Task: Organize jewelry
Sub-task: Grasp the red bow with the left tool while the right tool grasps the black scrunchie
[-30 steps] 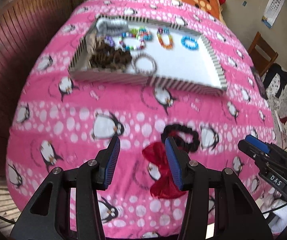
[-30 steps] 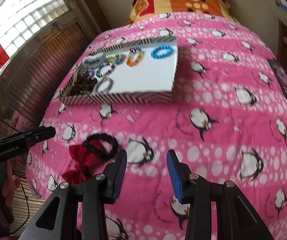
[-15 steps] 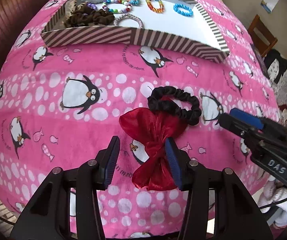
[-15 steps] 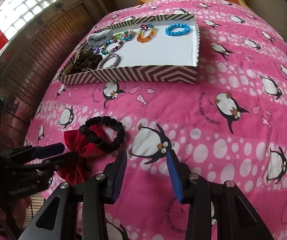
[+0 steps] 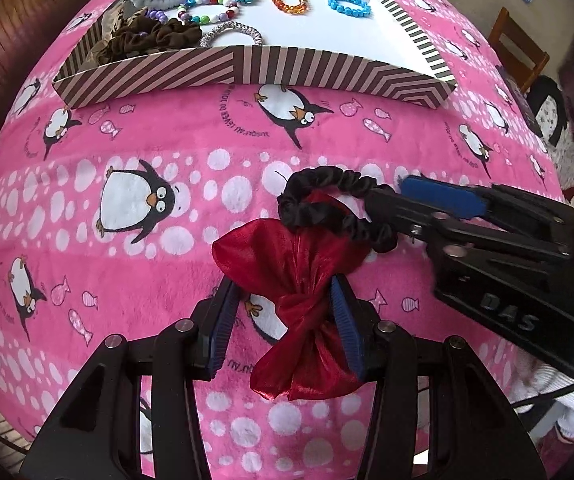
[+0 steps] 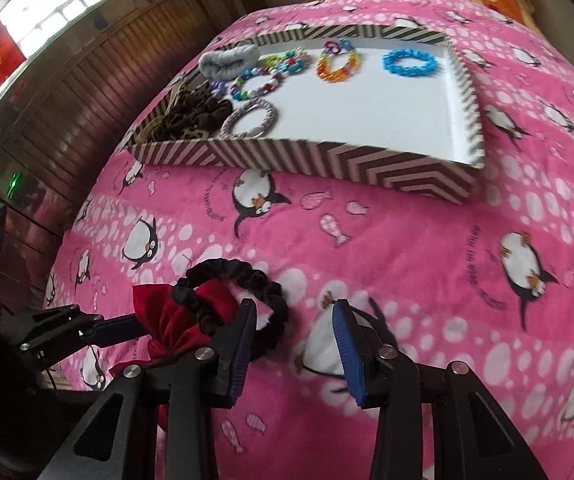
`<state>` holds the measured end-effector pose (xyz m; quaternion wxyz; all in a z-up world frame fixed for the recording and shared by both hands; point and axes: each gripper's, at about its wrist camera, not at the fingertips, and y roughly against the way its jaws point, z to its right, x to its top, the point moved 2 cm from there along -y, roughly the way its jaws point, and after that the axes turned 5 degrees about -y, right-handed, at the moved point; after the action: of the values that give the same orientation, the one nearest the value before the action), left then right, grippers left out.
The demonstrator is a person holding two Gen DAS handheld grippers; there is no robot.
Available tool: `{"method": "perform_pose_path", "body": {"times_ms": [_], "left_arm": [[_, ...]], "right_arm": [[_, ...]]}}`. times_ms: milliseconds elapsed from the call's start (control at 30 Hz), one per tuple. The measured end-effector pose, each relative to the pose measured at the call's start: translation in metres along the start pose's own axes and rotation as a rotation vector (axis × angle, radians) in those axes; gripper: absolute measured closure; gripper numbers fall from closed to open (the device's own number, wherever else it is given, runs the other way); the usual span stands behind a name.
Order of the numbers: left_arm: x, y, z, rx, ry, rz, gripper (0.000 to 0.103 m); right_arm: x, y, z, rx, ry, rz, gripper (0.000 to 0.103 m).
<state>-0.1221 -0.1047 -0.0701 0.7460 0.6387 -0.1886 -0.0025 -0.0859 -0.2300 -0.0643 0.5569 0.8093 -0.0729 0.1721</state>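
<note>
The red bow [image 5: 307,300] lay on the pink bed cover [image 5: 167,272], partly under the black scrunchie [image 5: 335,208]. The left gripper [image 5: 285,328] stood apart, straddling the bow's knot. The right gripper [image 6: 293,344] stood apart beside the scrunchie's edge.

White letters "DAS" stand on the black plastic right gripper [image 5: 403,196] body at four o'clock.

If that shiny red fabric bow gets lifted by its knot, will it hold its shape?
Probably not fully: the shiny red fabric bow looks thin and crumpled, so its loops would likely sag. Its satin sheen suggests slipperiness. The black ruffled scrunchie overlapping it might drag along.
</note>
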Motion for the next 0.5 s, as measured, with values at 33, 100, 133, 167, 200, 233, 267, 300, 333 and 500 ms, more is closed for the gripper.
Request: {"method": "perform_pose_path", "body": {"times_ms": [33,100,133,167,200,233,267,300,333,500], "left_arm": [[-0.001,0.001,-0.001,0.000,0.000,0.003,0.069],[-0.002,0.002,-0.006,0.004,0.005,0.003,0.076],[-0.003,0.003,-0.009,-0.001,0.010,0.005,0.079],[-0.004,0.004,-0.012,-0.004,0.014,0.007,0.081],[-0.004,0.005,-0.014,-0.003,0.015,0.006,0.082],[-0.005,0.005,-0.016,0.000,0.015,0.006,0.083],[-0.005,0.007,-0.017,0.005,0.016,0.008,0.084],[-0.005,0.008,-0.019,0.009,0.016,0.010,0.085],[-0.005,0.008,-0.020,0.012,0.016,0.010,0.085],[-0.005,0.011,-0.024,0.020,0.020,0.015,0.086]], "right_arm": [[0.000,-0.003,-0.003,-0.005,0.010,0.000,0.073],[0.001,-0.007,-0.007,-0.015,0.025,0.004,0.077],[0.002,-0.008,-0.010,-0.023,0.038,0.007,0.081],[0.002,-0.010,-0.014,-0.035,0.052,0.009,0.083],[0.002,-0.012,-0.018,-0.055,0.073,0.013,0.085],[0.002,-0.013,-0.021,-0.069,0.090,0.018,0.087],[0.002,-0.015,-0.025,-0.079,0.107,0.021,0.088],[0.001,-0.015,-0.026,-0.085,0.116,0.025,0.091],[0.000,-0.014,-0.026,-0.088,0.119,0.029,0.093],[0.000,-0.005,-0.011,-0.078,0.072,0.048,0.096]]}}
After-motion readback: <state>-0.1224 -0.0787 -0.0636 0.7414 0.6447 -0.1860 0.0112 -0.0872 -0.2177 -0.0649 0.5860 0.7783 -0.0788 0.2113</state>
